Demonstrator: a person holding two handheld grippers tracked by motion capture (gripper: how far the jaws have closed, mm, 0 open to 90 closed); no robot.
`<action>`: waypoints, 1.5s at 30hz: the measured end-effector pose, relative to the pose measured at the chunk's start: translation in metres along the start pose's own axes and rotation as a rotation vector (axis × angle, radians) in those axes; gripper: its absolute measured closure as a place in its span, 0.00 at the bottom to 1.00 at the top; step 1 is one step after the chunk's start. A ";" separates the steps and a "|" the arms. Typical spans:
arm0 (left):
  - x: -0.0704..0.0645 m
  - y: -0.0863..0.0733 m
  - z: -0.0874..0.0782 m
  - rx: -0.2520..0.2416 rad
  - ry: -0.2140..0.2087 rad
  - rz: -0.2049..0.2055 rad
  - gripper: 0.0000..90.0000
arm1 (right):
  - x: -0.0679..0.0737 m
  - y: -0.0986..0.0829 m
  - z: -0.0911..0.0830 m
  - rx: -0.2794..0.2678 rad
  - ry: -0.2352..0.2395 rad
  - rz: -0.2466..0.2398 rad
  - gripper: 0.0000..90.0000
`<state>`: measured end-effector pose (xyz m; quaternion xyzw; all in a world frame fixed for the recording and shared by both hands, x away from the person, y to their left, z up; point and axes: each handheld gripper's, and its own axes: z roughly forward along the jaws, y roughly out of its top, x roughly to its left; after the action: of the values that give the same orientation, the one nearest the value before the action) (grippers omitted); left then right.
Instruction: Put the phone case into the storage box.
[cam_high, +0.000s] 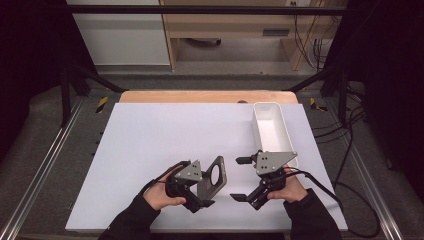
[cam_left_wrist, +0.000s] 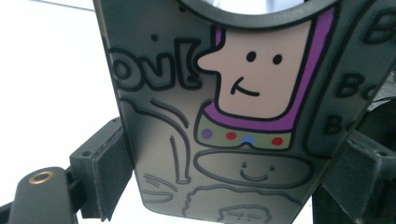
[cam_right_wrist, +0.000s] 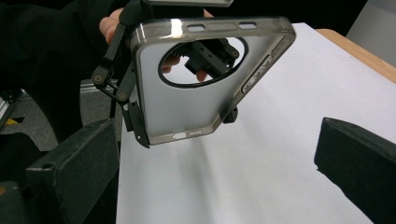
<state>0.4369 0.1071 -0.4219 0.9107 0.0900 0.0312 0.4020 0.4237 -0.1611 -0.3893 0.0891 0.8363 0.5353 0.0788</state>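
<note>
A dark translucent phone case (cam_high: 214, 176) with a round camera hole is held upright above the white table mat (cam_high: 160, 135). My left gripper (cam_high: 202, 192) is shut on it across its lower part. In the left gripper view the case (cam_left_wrist: 233, 116) shows cartoon drawings on its face, with a pad (cam_left_wrist: 105, 172) pressed against each side edge. My right gripper (cam_high: 237, 178) is just right of the case, open, with nothing between its fingers. In the right gripper view the case (cam_right_wrist: 187, 102) hangs ahead of the wide-apart jaws, its plain inner side showing, and the right gripper (cam_right_wrist: 215, 177) does not touch it.
A long white bin (cam_high: 256, 125) stands at the back right of the mat, just beyond my right gripper. The table's wooden edge (cam_high: 200, 96) runs along the far side. Black cable (cam_high: 350, 200) trails off to the right.
</note>
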 end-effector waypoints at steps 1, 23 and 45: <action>0.000 0.000 0.000 -0.001 -0.003 -0.001 0.13 | 0.000 0.000 0.000 -0.002 0.002 0.001 0.01; 0.000 0.003 0.002 -0.037 -0.014 0.020 0.13 | 0.002 -0.001 0.009 -0.013 0.042 0.017 0.02; -0.005 0.014 0.015 -0.008 -0.073 0.070 0.13 | 0.003 -0.001 0.017 -0.008 0.080 0.016 0.03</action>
<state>0.4363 0.0861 -0.4222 0.9122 0.0434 0.0121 0.4072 0.4250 -0.1461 -0.3976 0.0739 0.8359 0.5423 0.0413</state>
